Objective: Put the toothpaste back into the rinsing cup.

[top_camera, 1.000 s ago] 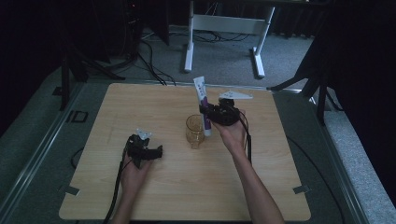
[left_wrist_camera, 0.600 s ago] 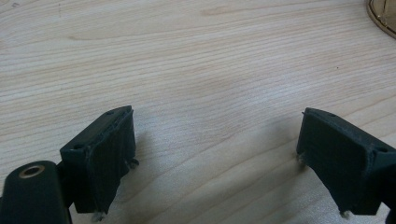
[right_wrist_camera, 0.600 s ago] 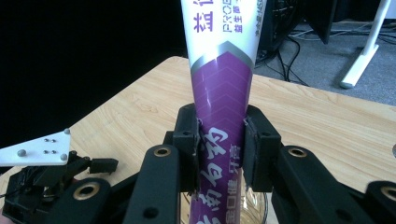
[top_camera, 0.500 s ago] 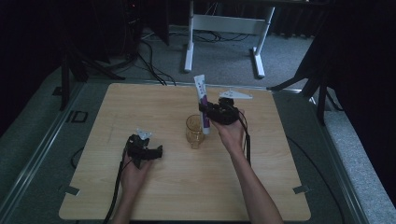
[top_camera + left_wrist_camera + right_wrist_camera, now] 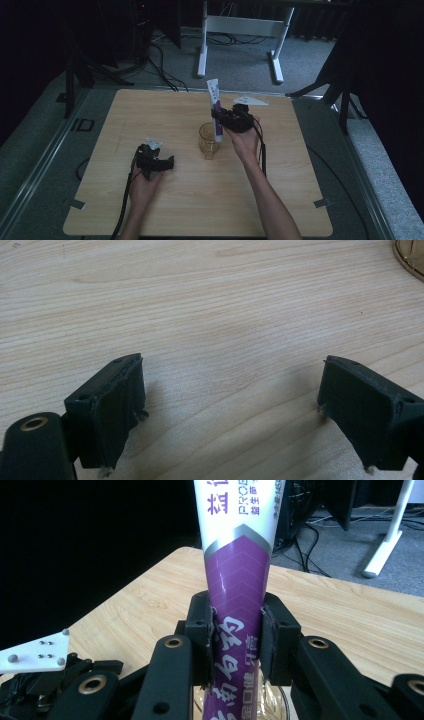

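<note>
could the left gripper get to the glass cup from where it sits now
Probably yes. The left gripper rests open on the table, with bare wood between it and the cup. The right gripper holds the tube over the cup's far side.

— Where are you looking from in the high view?
— From above your edge of the table [image 5: 150, 210], facing forward and down; it takes in the whole top and the floor past the far edge.
— And the left gripper view?
— Very close, low over bare wood, with the glass cup [image 5: 411, 257] at its upper right corner.
— The right gripper view?
— Close on the toothpaste tube [image 5: 239, 580], facing a far table corner. It shares that cup [image 5: 240, 702] with the high view [image 5: 209, 140].
</note>
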### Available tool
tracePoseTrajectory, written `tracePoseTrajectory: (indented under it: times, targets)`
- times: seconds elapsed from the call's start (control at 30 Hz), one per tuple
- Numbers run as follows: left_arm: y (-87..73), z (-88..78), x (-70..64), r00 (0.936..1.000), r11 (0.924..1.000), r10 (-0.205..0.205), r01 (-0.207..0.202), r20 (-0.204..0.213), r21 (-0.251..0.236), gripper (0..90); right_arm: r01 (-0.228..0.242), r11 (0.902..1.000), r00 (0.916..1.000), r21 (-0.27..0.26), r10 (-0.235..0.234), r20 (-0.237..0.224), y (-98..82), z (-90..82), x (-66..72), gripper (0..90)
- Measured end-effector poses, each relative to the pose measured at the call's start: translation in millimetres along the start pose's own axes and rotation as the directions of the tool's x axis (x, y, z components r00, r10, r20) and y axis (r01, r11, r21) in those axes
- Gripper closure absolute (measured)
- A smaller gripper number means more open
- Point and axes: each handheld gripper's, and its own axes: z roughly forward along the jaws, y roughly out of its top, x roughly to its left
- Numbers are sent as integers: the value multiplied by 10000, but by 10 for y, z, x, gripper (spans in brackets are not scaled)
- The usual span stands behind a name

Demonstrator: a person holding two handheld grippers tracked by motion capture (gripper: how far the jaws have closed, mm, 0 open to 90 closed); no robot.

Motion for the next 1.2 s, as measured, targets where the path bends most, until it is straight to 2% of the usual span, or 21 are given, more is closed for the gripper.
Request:
tracePoseTrajectory:
  times: [0.63,0.9,1.2]
  targets:
    - [0,0,0,10000,10000,-4,4,-2,-1,119,-143,9994,9998,-316,147,123,71,109,16,700]
    - [0,0,0,10000,10000,-4,4,-1,7,119,121,9993,9996,-349,-111,274,90,154,40,699]
    - [0,0,0,10000,10000,-13,13,-1,2,119,111,9991,9993,-417,-95,375,96,184,26,698]
